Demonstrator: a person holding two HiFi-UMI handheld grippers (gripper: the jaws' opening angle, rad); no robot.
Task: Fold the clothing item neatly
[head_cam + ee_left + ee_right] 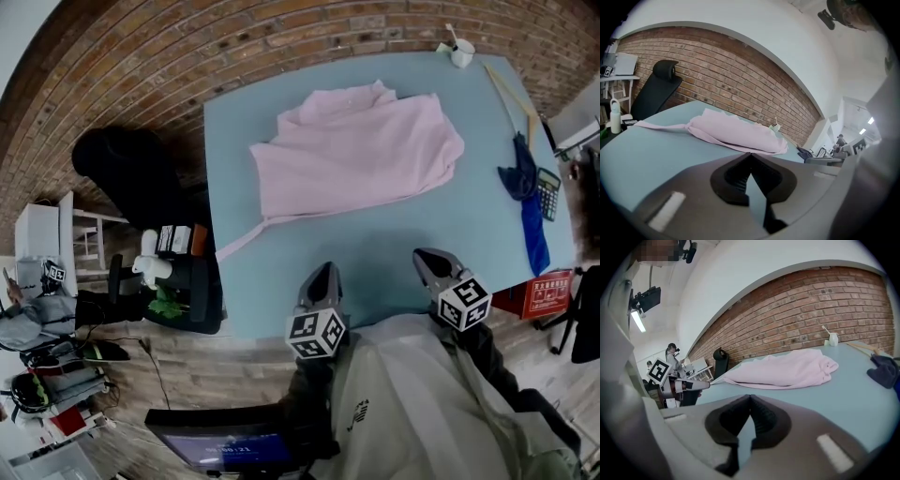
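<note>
Left gripper (325, 271) and right gripper (427, 256) clenched empty over pale blue table's (375, 267) near edge.
Rumpled pink fabric shirt (356, 150) lies ahead, long axis crosswise; its trailing sleeve (240, 241) nearer the left.

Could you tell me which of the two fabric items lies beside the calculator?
The dark blue cloth at the table's right edge, next to the calculator; the pink garment lies spread mid-table, apart from it.

wall: red brick wall (169, 56), white higher up
floor: wood plank floor (225, 375)
furniture: light blue table (375, 253), black office chair (131, 169)
light: ceiling tube lamp (636, 320)
</note>
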